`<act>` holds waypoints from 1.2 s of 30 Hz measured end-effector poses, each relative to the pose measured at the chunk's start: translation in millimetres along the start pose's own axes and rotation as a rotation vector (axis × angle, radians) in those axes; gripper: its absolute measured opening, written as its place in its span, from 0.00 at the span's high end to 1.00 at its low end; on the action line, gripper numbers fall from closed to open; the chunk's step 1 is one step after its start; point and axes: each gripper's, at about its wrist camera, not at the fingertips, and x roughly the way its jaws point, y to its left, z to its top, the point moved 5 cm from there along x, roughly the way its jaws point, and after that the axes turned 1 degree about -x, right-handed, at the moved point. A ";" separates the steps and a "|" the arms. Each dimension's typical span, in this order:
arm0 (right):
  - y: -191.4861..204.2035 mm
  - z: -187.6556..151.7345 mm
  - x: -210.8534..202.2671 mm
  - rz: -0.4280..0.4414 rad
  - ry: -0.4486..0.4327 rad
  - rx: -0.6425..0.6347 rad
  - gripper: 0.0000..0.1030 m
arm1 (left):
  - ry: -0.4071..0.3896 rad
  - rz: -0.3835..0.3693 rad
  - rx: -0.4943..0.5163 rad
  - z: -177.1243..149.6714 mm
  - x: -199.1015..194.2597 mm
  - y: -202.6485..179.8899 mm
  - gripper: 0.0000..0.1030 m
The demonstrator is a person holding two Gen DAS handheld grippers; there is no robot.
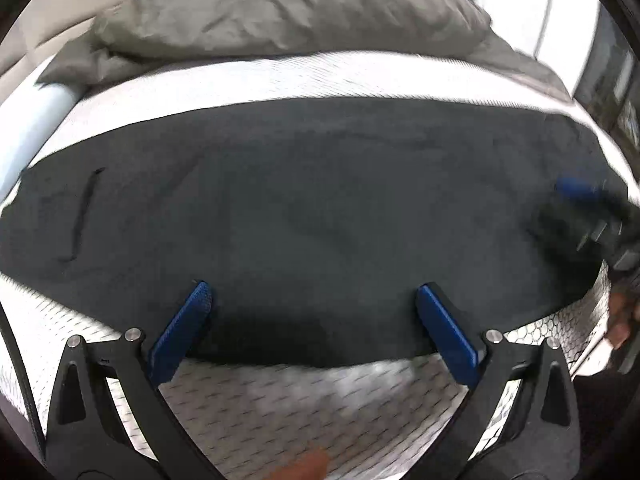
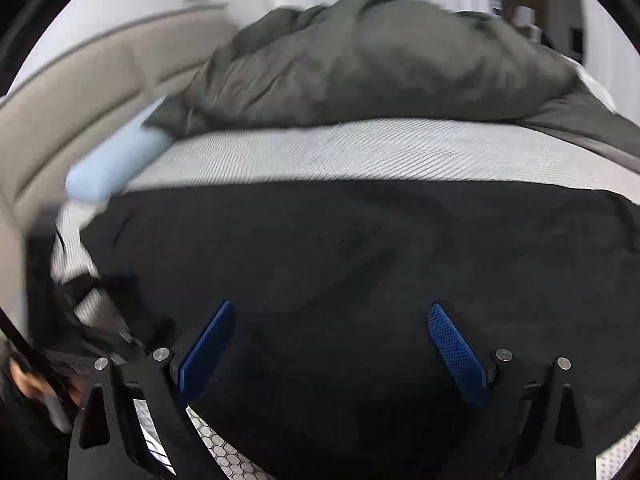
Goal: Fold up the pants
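In the left wrist view, my left gripper (image 1: 314,292) fills the bottom of the frame, its two blue-padded fingers (image 1: 180,330) spread wide with nothing pinched between them. Their tips hang over the near hem of the dark pants (image 1: 320,200), and I cannot tell whether they touch the cloth. Under the black arms of the tool, at the bottom centre, lies the bare mattress (image 1: 320,408) with its white honeycomb weave. The pants run as one broad, flat band from the left edge of the frame to the right, filling the middle; a pocket slit (image 1: 82,216) shows at the centre left. At the far right edge my right gripper (image 1: 584,208) appears only as a blur of black and blue over the end of the pants.

In the right wrist view, that right gripper (image 2: 332,312) sits in the lower half of the frame, its blue fingers (image 2: 456,348) also spread wide, empty between them, with the pants (image 2: 360,260) lying flat directly beneath. At the lower left of this view a blurred black shape crosses the mattress edge; it looks like my other tool, though I cannot be sure.

Beyond the pants, a strip of pale mattress (image 2: 340,152) runs across. Farther back sits a rumpled grey-green duvet (image 2: 380,64), heaped in the upper middle. A light blue pillow (image 2: 116,164) lies at the centre left, beside a beige padded headboard (image 2: 80,92) in the upper left
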 end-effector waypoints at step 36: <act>-3.6 -19.0 -2.1 -0.047 0.022 0.013 0.07 | -0.250 0.068 -0.999 -23.7 -27.6 312.2 0.98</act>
